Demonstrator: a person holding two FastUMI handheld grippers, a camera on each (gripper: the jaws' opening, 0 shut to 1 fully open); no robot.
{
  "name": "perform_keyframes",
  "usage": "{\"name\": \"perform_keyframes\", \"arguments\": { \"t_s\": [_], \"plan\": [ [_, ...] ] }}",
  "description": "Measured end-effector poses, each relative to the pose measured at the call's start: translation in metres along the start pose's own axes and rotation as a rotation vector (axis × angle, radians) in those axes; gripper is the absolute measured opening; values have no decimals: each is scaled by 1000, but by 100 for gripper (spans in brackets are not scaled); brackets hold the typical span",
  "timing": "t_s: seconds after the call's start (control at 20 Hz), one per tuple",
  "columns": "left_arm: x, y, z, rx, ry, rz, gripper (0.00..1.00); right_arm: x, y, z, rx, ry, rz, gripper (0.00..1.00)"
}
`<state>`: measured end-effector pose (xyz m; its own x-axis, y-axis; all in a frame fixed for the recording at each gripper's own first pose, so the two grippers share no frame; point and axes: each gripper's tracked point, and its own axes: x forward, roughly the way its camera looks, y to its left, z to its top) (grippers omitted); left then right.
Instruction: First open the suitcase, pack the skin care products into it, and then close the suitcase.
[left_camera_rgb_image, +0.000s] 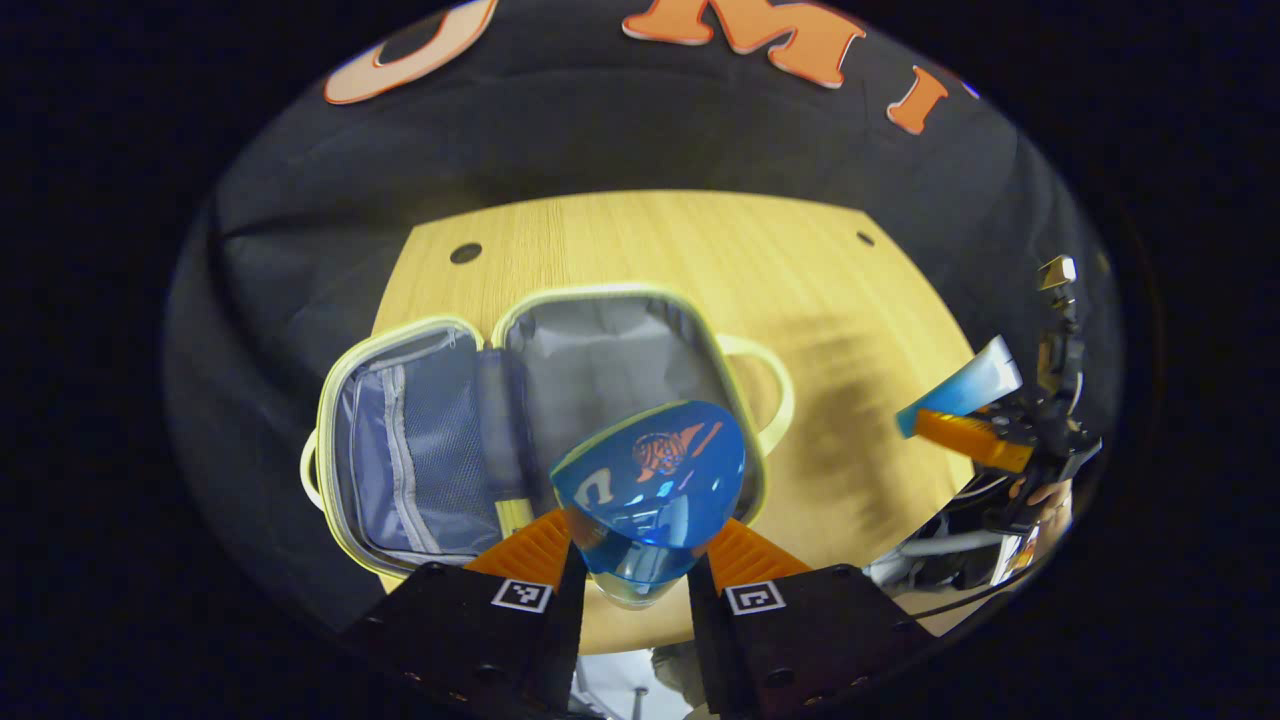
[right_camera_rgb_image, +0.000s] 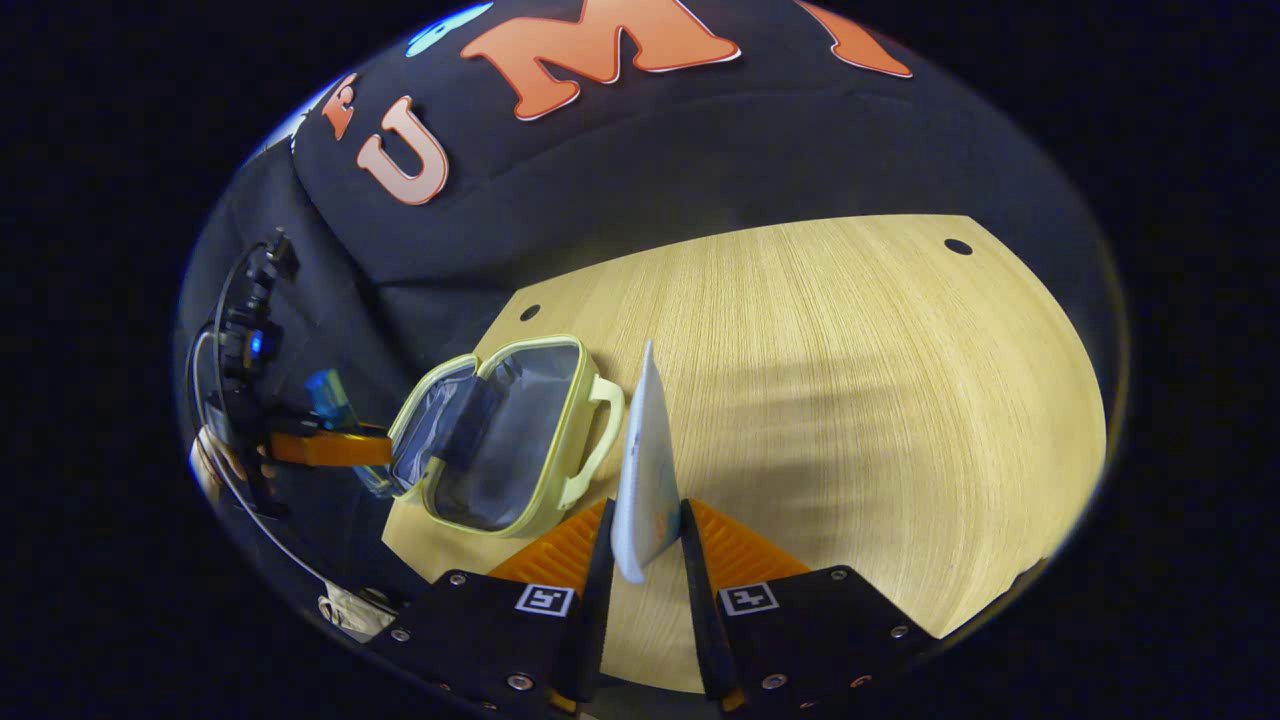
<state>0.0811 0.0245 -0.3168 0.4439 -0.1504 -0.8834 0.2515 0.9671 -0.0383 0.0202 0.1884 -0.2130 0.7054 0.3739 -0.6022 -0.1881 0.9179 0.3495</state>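
My left tool (left_camera_rgb_image: 640, 560) is clamped on the blue bottle (left_camera_rgb_image: 650, 490), held right over the open suitcase (left_camera_rgb_image: 540, 420) on the counter (left_camera_rgb_image: 700, 250), so I judge the left goes in first. Right tool (right_camera_rgb_image: 645, 555) pinches the white tube (right_camera_rgb_image: 645, 470), long axis upright; suitcase lies to its left, nr the handle.

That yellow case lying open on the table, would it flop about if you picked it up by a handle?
Probably somewhat. The suitcase lies open flat, both halves spread on the table, so lifted by one handle the other half would likely swing. Its fabric lining and mesh pocket look soft, though the rim keeps its shape. It looks empty, so likely light.
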Motion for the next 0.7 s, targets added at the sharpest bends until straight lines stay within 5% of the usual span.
{"name": "perform_keyframes", "arguments": {
  "t_s": [0.3,0.7],
  "plan": [
    [52,-6,1,-12,183,-57,48,-13,2,-18,87,-11,-82,39],
    [101,21,-5,-52,260,-11,49,-25,-8,-28,118,9,-186,34]
  ]
}}
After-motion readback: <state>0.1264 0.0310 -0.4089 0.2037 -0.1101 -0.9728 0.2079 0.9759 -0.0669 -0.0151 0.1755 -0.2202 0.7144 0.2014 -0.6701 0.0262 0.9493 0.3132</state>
